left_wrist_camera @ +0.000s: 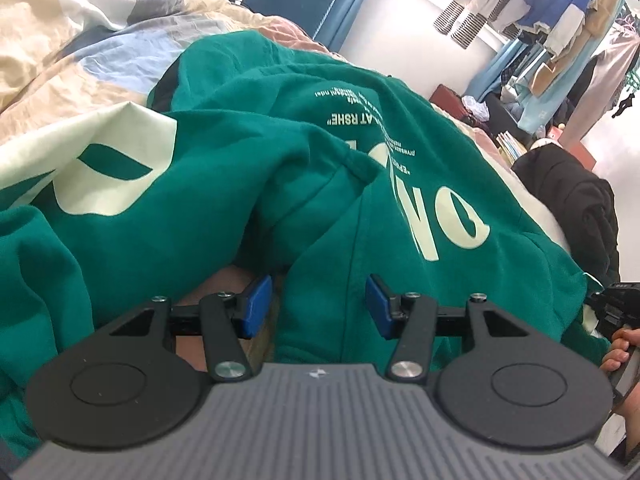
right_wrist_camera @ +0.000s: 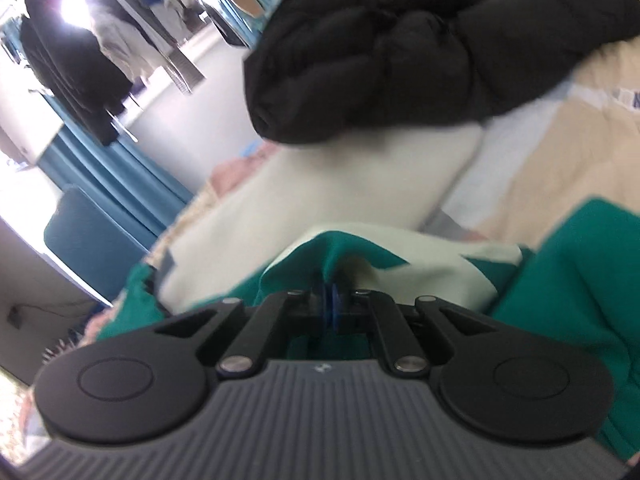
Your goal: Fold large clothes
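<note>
A large green sweatshirt (left_wrist_camera: 280, 140) with cream lettering lies crumpled across the bed. In the left wrist view my left gripper (left_wrist_camera: 318, 304) hovers low over its near edge. The blue pads (left_wrist_camera: 256, 304) stand apart, with a fold of green cloth lying between them and not pinched. In the right wrist view my right gripper (right_wrist_camera: 335, 300) is shut on a bunched-up peak of the sweatshirt (right_wrist_camera: 580, 280), by a cream printed patch (right_wrist_camera: 440, 268). This view is motion-blurred. A hand (left_wrist_camera: 620, 352) holding the right gripper shows at the right edge of the left wrist view.
A patchwork quilt (left_wrist_camera: 80, 40) covers the bed. A black puffer jacket (right_wrist_camera: 400, 40) is heaped on the bed beyond the sweatshirt, also seen as the black jacket (left_wrist_camera: 576, 200). A rack of hanging clothes (left_wrist_camera: 560, 8) and a blue curtain (right_wrist_camera: 120, 168) stand behind.
</note>
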`<control>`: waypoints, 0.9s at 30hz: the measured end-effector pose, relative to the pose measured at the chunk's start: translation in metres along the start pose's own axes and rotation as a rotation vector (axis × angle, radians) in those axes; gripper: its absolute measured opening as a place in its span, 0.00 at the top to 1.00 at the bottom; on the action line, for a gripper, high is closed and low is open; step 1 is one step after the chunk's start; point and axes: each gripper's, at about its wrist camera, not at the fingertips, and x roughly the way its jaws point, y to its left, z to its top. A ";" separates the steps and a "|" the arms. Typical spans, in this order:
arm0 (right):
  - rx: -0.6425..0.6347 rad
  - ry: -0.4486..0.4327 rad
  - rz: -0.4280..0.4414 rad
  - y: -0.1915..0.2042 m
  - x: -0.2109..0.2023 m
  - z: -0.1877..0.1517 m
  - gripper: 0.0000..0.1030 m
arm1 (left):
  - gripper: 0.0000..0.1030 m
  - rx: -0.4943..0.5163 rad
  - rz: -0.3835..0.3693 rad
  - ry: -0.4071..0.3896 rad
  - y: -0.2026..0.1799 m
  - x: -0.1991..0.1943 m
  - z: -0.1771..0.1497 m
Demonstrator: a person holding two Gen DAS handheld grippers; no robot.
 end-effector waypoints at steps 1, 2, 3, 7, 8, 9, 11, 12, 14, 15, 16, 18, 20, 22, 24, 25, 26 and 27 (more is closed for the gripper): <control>-0.011 0.012 -0.008 0.002 0.000 -0.004 0.91 | 0.44 -0.003 -0.006 0.009 0.001 0.000 -0.002; -0.023 0.031 -0.006 0.005 -0.002 -0.009 0.88 | 0.44 -0.008 -0.011 0.018 0.001 0.000 -0.004; -0.037 0.056 -0.004 0.007 -0.006 -0.012 0.86 | 0.44 -0.010 -0.014 0.027 0.001 0.001 -0.006; -0.084 0.123 0.039 0.016 -0.024 -0.034 0.25 | 0.43 0.028 -0.032 0.047 -0.005 0.001 -0.013; -0.088 0.142 0.077 0.018 -0.027 -0.043 0.21 | 0.37 0.044 -0.039 0.057 -0.006 0.003 -0.014; -0.088 0.185 0.122 0.019 -0.030 -0.049 0.22 | 0.32 0.058 -0.046 0.067 -0.007 0.005 -0.014; -0.085 0.309 0.220 0.026 -0.029 -0.061 0.22 | 0.30 0.068 -0.047 0.074 -0.009 0.008 -0.016; -0.086 0.352 0.267 0.030 -0.029 -0.068 0.22 | 0.29 0.070 -0.047 0.082 -0.009 0.010 -0.017; -0.115 0.423 0.329 0.040 -0.028 -0.083 0.21 | 0.28 0.068 -0.032 0.101 -0.008 0.014 -0.017; -0.148 0.467 0.346 0.047 -0.024 -0.091 0.21 | 0.28 0.056 -0.033 0.115 -0.006 0.017 -0.016; -0.183 0.504 0.353 0.053 -0.020 -0.098 0.21 | 0.28 0.037 -0.043 0.129 -0.003 0.021 -0.015; -0.255 0.576 0.355 0.063 -0.008 -0.113 0.21 | 0.28 0.003 -0.074 0.166 0.004 0.029 -0.014; -0.301 0.625 0.354 0.067 0.005 -0.126 0.21 | 0.27 -0.021 -0.091 0.196 0.008 0.036 -0.014; -0.336 0.651 0.359 0.070 0.012 -0.133 0.21 | 0.27 -0.040 -0.104 0.210 0.010 0.040 -0.014; -0.340 0.669 0.369 0.070 0.012 -0.133 0.21 | 0.27 -0.036 -0.126 0.222 0.010 0.041 -0.014; -0.322 0.672 0.369 0.067 0.011 -0.130 0.22 | 0.27 -0.031 -0.138 0.224 0.009 0.040 -0.013; -0.295 0.672 0.365 0.063 0.010 -0.126 0.24 | 0.27 -0.026 -0.146 0.222 0.007 0.039 -0.013; -0.271 0.670 0.357 0.059 0.005 -0.125 0.24 | 0.26 -0.020 -0.155 0.222 0.005 0.039 -0.013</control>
